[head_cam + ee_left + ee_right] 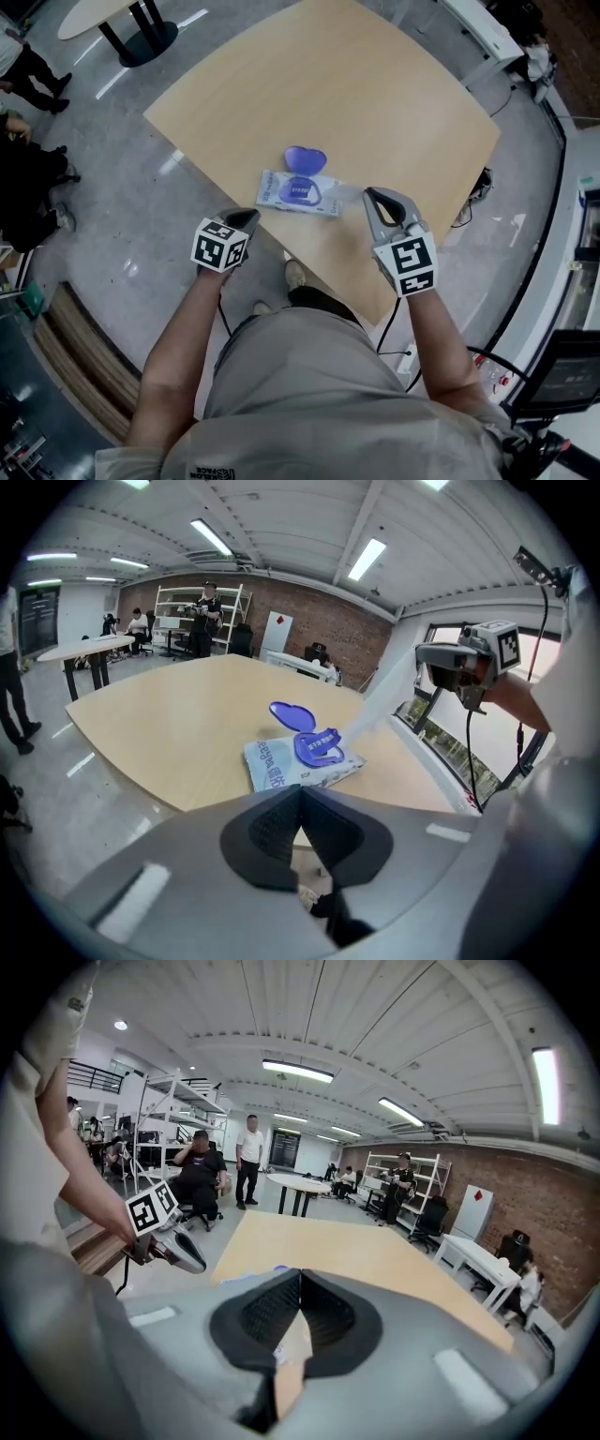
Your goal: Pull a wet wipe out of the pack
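A flat white and blue wet wipe pack (292, 194) lies on the light wooden table (375, 103) near its front edge. Its purple lid (305, 158) is flipped open, and the pack (281, 761) also shows in the left gripper view. A thin white wet wipe (380, 700) stretches from the pack's opening up to my right gripper (371, 196), whose jaws are shut on it. That gripper (433, 655) hovers to the right of the pack. My left gripper (251, 218) is shut with nothing in it, left of the pack at the table's edge.
The table's front corner (370, 314) lies close to my body. A round table's black base (141, 37) and a seated person (28, 187) are on the grey floor at left. White desks, shelves (183, 1101) and standing people (248, 1162) fill the room behind.
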